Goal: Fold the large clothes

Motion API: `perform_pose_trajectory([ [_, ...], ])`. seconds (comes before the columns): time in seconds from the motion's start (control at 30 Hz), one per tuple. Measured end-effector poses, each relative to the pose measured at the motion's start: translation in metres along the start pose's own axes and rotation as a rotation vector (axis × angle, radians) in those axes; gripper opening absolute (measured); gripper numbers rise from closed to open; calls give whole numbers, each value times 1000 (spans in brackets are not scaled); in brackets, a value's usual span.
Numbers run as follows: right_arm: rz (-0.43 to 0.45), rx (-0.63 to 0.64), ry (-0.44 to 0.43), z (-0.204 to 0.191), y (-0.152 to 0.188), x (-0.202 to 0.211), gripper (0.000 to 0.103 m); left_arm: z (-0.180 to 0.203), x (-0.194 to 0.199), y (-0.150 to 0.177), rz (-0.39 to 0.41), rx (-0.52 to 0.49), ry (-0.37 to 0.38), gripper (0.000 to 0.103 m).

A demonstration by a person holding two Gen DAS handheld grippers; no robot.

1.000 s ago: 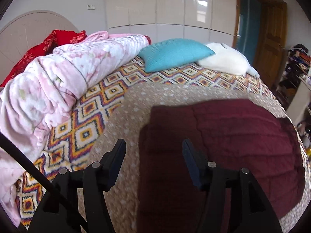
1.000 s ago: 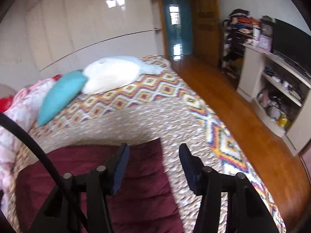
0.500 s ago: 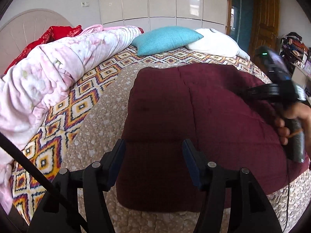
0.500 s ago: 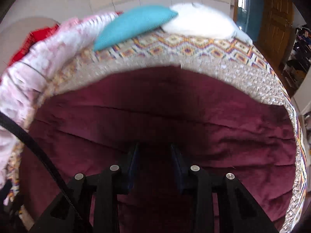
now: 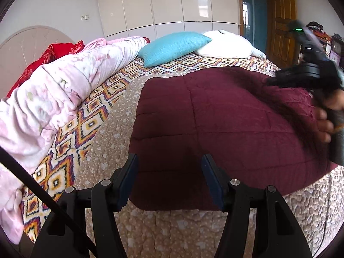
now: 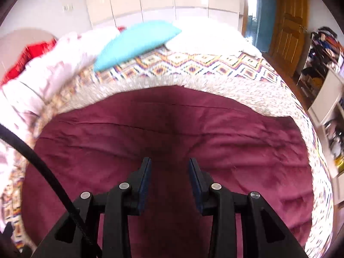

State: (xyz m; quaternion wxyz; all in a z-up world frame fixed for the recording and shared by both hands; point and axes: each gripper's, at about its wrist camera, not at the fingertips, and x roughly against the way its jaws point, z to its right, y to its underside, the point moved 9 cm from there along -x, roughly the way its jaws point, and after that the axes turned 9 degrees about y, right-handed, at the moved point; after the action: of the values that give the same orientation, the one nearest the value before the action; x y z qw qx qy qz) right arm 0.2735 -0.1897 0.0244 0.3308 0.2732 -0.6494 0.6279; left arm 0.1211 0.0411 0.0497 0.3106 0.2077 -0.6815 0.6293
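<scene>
A large maroon quilted garment [image 5: 225, 118] lies folded into a thick rectangle on the beige spotted bedcover [image 5: 172, 232]. My left gripper [image 5: 169, 159] hovers open over the garment's near left corner, with nothing between its pads. In the right wrist view the same maroon cloth [image 6: 172, 129] fills the lower half. My right gripper [image 6: 169, 161] is above its middle, jaws narrowly apart, pinching no cloth. In the left wrist view a person's hand [image 5: 324, 126] holds that blurred right gripper over the garment's right side.
A bundled pink floral duvet [image 5: 53, 90] runs along the bed's left side, with a red cloth [image 5: 53, 53] behind it. A teal pillow [image 5: 174, 47] and a white pillow [image 5: 225, 45] lie at the far end. White shelving [image 6: 329, 99] stands beyond the bed's right edge.
My right gripper swung from the bed's right edge to over the maroon garment and sank, and its jaws narrowed. My left gripper drew back, so the garment's near left corner shows.
</scene>
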Motion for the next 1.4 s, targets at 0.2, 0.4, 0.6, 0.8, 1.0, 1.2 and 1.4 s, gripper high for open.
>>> perform_pose_trajectory([
  [0.2,-7,18,45,39,42,11,40,12,5,1,-5,-2,14,60],
  [0.4,-69,-88,75,66,52,-39,50,21,4,3,-17,-19,4,60],
  [0.6,-51,-74,127,67,43,-22,60,19,0,6,-45,0,4,61],
  [0.8,51,-77,98,102,56,34,60,19,-14,10,-72,21,25,67],
  [1.0,-31,-65,186,141,86,-2,60,9,-62,5,-104,56,-13,67],
  [1.2,-29,-102,228,145,74,-38,71,7,-100,-10,-131,24,-85,68],
  [1.4,-20,-78,263,148,59,-40,79,4,-78,-32,-80,99,-18,67],
])
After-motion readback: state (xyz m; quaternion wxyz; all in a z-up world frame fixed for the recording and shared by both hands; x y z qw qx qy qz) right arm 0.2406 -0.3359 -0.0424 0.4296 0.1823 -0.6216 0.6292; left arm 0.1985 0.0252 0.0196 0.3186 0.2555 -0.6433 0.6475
